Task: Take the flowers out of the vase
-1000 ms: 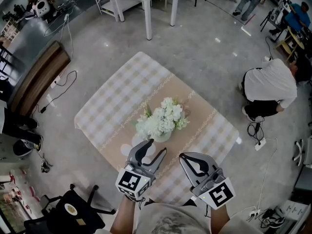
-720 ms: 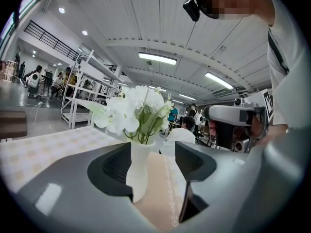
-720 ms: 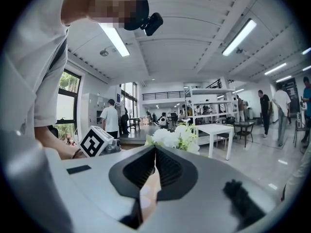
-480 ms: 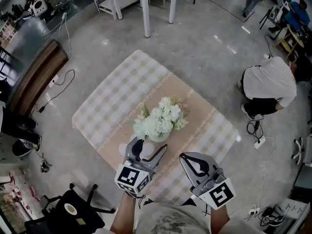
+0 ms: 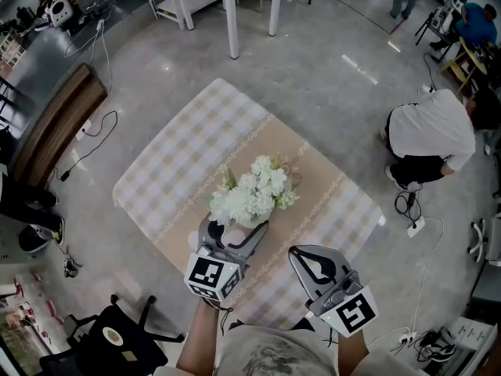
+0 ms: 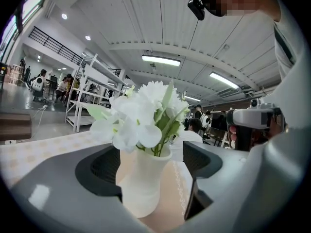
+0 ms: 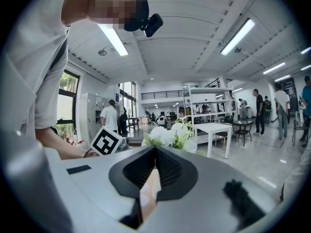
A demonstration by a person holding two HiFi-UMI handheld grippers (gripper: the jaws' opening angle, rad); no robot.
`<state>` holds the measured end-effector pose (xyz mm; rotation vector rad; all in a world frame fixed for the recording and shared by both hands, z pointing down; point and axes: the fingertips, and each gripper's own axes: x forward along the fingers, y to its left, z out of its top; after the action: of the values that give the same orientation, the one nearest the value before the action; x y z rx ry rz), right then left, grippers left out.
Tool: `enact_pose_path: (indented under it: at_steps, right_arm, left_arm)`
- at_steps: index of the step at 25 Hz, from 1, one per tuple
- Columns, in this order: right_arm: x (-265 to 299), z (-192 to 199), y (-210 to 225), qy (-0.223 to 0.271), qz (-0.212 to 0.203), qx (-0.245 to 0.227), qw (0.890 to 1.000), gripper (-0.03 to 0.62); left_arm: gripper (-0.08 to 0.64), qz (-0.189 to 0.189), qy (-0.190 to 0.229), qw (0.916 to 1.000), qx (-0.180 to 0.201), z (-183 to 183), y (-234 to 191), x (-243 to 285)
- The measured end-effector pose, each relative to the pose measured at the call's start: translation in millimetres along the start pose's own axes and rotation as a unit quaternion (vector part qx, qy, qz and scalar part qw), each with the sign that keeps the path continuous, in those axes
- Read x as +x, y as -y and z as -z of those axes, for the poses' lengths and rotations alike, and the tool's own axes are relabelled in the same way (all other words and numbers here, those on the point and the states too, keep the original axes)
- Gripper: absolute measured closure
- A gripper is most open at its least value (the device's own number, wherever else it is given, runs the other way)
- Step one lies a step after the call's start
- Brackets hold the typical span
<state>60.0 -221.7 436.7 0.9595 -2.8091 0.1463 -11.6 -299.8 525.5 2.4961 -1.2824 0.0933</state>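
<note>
left gripper [image 5: 233,230]: jaws spread wide and opening, one on each side of the vase, pads not pressing on it.
right gripper [image 7: 155,148]: jaw tips closed together, nothing between them; hangs over the near edge of the table, to the right of the left gripper.
vase [image 6: 141,188]: white, upright, near the middle of the table [image 5: 176,159], on the beige runner [image 5: 309,186], between the left gripper's jaws.
flowers [image 5: 252,190]: white blooms with green leaves, all standing in the vase.
change, left gripper: a second ago its jaws were narrower and stopped short of the vase; now it is further in and straddles it.
change, right gripper: same place, same closed jaws.
change, vase and flowers: not moved.
surroundings: person [image 5: 430,135] in white crouched on the floor beyond the right corner.
</note>
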Motion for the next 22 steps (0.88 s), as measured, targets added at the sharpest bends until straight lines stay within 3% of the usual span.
enact_pose_path:
  at_steps: [15,22]
  right_arm:
    - [-4.5,4.1,4.3,-0.005,0.009,0.003,1.0,0.575]
    - [-6.4,4.8,4.6,-0.005,0.014,0.003,1.0,0.575]
  left_arm:
    - [0.182,-0.023,0.012,0.9993,0.025,-8.9,-8.6,18.0]
    - [0.316,-0.034,0.028,0.9984,0.036,-14.8,-8.4,16.0]
